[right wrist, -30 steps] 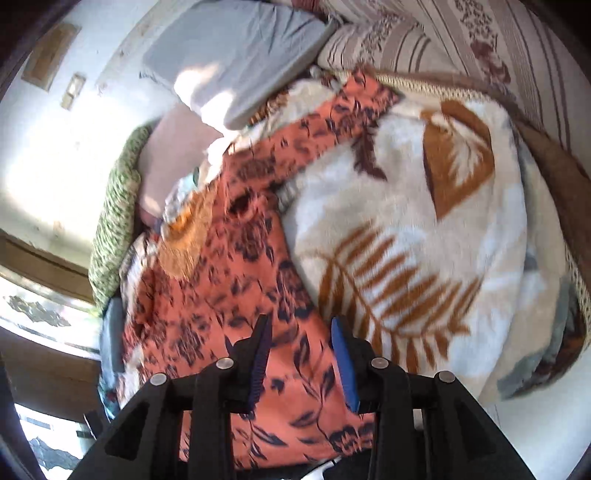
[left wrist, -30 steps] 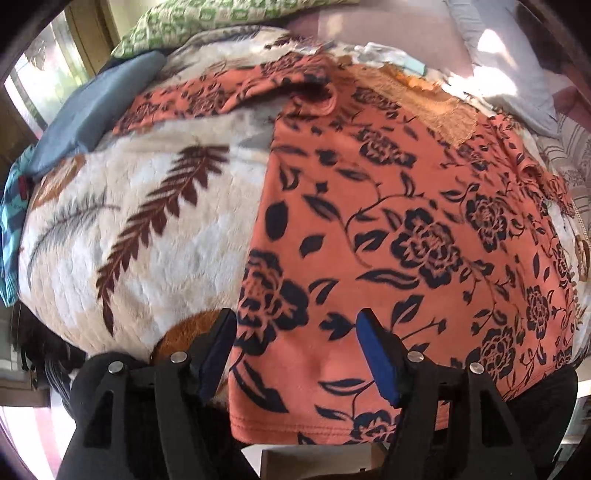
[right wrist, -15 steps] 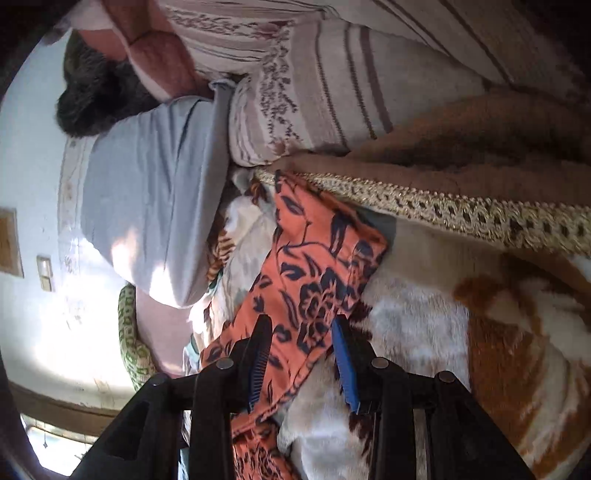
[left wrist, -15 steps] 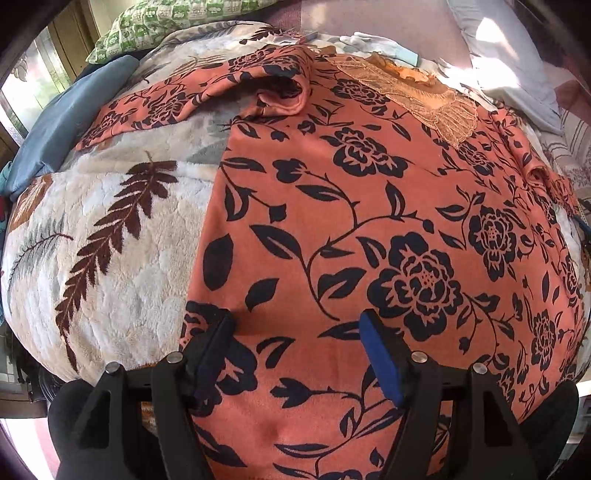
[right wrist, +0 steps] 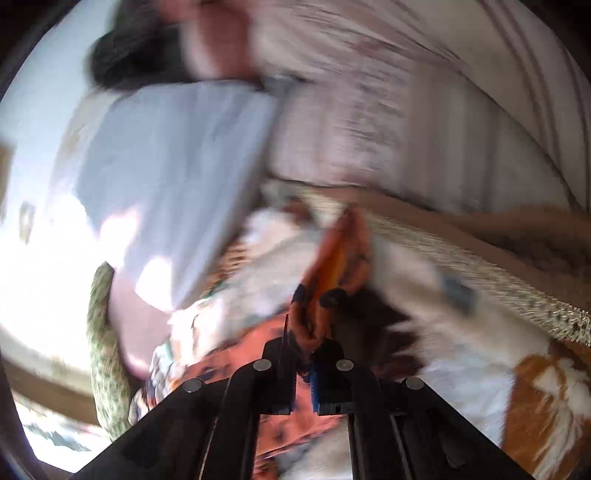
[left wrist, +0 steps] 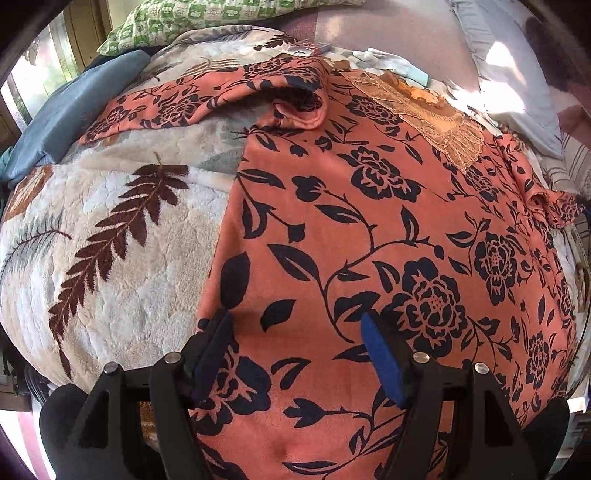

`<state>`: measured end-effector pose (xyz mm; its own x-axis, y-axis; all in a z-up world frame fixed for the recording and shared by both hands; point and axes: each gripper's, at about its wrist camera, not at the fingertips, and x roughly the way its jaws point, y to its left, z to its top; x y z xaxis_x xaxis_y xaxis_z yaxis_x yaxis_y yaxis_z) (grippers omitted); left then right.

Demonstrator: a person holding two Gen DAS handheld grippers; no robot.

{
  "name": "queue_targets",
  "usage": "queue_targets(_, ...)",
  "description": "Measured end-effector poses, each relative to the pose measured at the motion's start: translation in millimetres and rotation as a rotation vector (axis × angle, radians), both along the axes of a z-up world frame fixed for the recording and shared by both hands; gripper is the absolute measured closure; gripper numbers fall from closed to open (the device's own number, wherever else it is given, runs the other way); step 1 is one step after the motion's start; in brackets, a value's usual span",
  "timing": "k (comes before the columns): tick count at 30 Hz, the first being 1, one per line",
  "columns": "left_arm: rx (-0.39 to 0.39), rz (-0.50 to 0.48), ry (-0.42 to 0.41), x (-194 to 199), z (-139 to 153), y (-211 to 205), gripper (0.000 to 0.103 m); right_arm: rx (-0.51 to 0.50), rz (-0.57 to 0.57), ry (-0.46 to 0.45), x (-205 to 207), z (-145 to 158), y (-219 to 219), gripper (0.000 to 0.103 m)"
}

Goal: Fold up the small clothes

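Note:
An orange top with black flowers [left wrist: 369, 229] lies spread flat on a cream leaf-print blanket [left wrist: 122, 236], its left sleeve stretched to the upper left and a gold embroidered neckline at the top. My left gripper [left wrist: 295, 332] is open, hovering low over the lower part of the top. My right gripper [right wrist: 304, 350] is shut on the end of the top's right sleeve [right wrist: 332, 273] and holds it lifted off the blanket; this view is blurred by motion.
A grey pillow [right wrist: 177, 177] and a striped cushion [right wrist: 388, 122] lie beyond the sleeve. A green patterned pillow [left wrist: 221, 14] and a blue cloth [left wrist: 74, 122] lie at the bed's far left. A brown blanket with gold trim [right wrist: 517, 251] lies at the right.
My right gripper has closed on the sleeve end and lifted it. My left gripper has moved forward over the top and stays open.

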<state>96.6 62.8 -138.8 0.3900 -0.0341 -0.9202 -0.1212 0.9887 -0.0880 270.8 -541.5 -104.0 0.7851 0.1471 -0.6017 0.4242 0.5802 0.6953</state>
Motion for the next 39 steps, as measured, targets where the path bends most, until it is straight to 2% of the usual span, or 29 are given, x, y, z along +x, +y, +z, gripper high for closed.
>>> queue_targets(3, -0.014, 0.011, -0.023, -6, 4, 7, 0.030, -0.087, 0.140, -0.113, 15, 59, 67, 0.097)
queue_targets(5, -0.036, 0.019, -0.035, -13, 8, 14, 0.030, -0.120, 0.250, -0.187, 26, 92, 129, 0.097)
queue_targets(8, -0.045, 0.044, -0.050, -19, 13, 27, 0.030, -0.130, 0.419, -0.254, 37, 113, 228, 0.097)
queue_targets(11, -0.065, 0.081, -0.053, -27, 15, 43, 0.030, -0.124, 0.546, -0.217, 51, 94, 326, 0.093)
queue_targets(13, -0.069, 0.105, -0.054, -33, 17, 52, 0.030, -0.094, 0.654, -0.123, 68, 54, 383, 0.090)
queue_targets(15, -0.071, 0.122, -0.052, -36, 18, 59, 0.030, -0.070, 0.783, 0.014, 84, 5, 430, 0.079)
queue_targets(16, -0.072, 0.130, -0.055, -37, 19, 62, 0.030, -0.033, 0.831, 0.082, 80, -18, 446, 0.073)
queue_targets(17, -0.073, 0.138, -0.062, -38, 20, 65, 0.030, 0.041, 0.867, 0.112, 77, -35, 452, 0.068)
queue_targets(19, -0.074, 0.149, -0.072, -37, 21, 67, 0.030, 0.131, 0.857, 0.065, 57, -45, 440, 0.023)
queue_targets(21, -0.082, 0.148, -0.064, -30, 20, 63, 0.030, 0.187, 0.818, -0.016, 39, -36, 411, 0.020)
queue_targets(23, -0.089, 0.121, -0.058, -20, 20, 51, 0.030, 0.239, 0.771, -0.056, 26, -27, 374, 0.019)
queue_targets(25, -0.082, 0.076, -0.078, -9, 26, 34, 0.030, 0.265, 0.686, -0.059, 19, -20, 331, 0.019)
queue_targets(29, -0.081, -0.021, -0.124, 29, 40, -3, 0.030, 0.358, 0.483, -0.023, 12, -39, 235, 0.019)
queue_targets(32, -0.093, -0.056, -0.158, 67, 49, -24, 0.030, 0.415, 0.399, -0.066, 9, -46, 180, 0.019)
queue_targets(34, -0.117, -0.065, -0.162, 97, 50, -33, 0.029, 0.394, 0.351, -0.036, 7, -50, 161, 0.019)
queue_targets(35, -0.103, -0.057, -0.159, 112, 48, -37, 0.029, 0.400, 0.345, -0.028, 4, -55, 155, 0.019)
queue_targets(37, -0.077, -0.041, -0.124, 141, 37, -41, 0.029, 0.414, 0.372, -0.047, 2, -60, 159, 0.019)
queue_targets(39, -0.090, -0.013, -0.074, 166, 24, -40, 0.029, 0.372, 0.416, -0.064, -3, -59, 166, 0.019)
